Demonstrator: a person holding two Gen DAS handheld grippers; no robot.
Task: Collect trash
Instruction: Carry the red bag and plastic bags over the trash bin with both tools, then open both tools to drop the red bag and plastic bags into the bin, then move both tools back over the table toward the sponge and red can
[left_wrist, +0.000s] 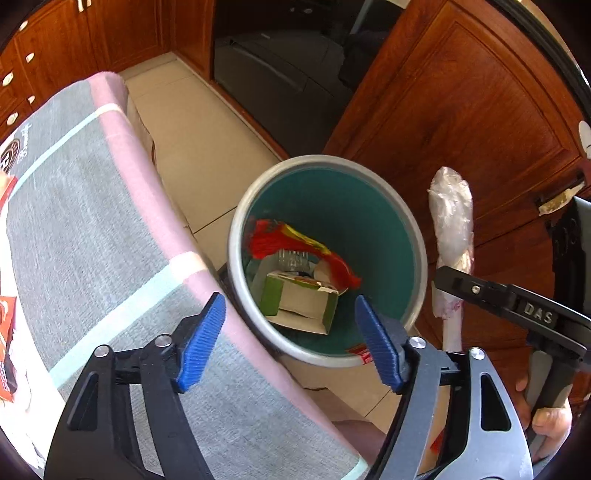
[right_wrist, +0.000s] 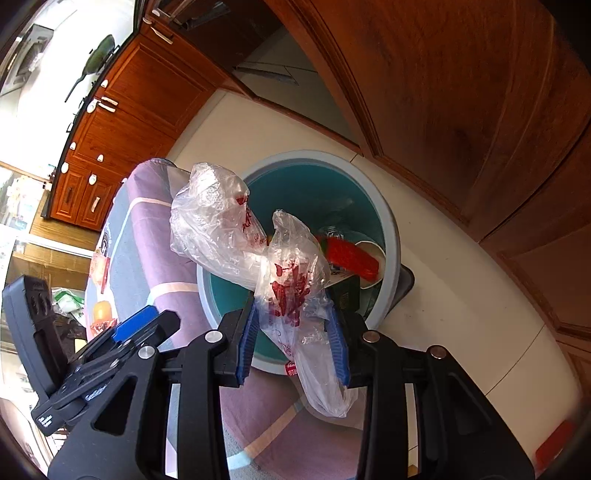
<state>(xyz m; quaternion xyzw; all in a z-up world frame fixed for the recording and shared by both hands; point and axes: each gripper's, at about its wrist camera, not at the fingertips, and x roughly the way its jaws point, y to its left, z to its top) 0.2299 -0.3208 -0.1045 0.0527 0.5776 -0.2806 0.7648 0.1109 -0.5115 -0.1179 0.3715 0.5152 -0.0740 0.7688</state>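
A round bin (left_wrist: 236, 236) with a grey rim and teal inside stands on the floor beside the table. It holds a green and white carton (left_wrist: 299, 302), a red wrapper (left_wrist: 295, 240) and a clear cup. My left gripper (left_wrist: 290, 338) is open and empty, above the bin's near rim. My right gripper (right_wrist: 293, 345) is shut on a clear plastic bag with red print (right_wrist: 288, 280) and holds it over the bin (right_wrist: 391, 236). The bag (left_wrist: 452, 221) and the right gripper (left_wrist: 448, 275) also show at the right of the left wrist view.
A table with a grey and pink checked cloth (left_wrist: 92, 221) lies left of the bin, with red packets (left_wrist: 5, 317) at its far left edge. A brown wooden door (left_wrist: 461, 122) stands behind the bin. Wooden cabinets (right_wrist: 110, 122) line the beige tiled floor (left_wrist: 207, 147).
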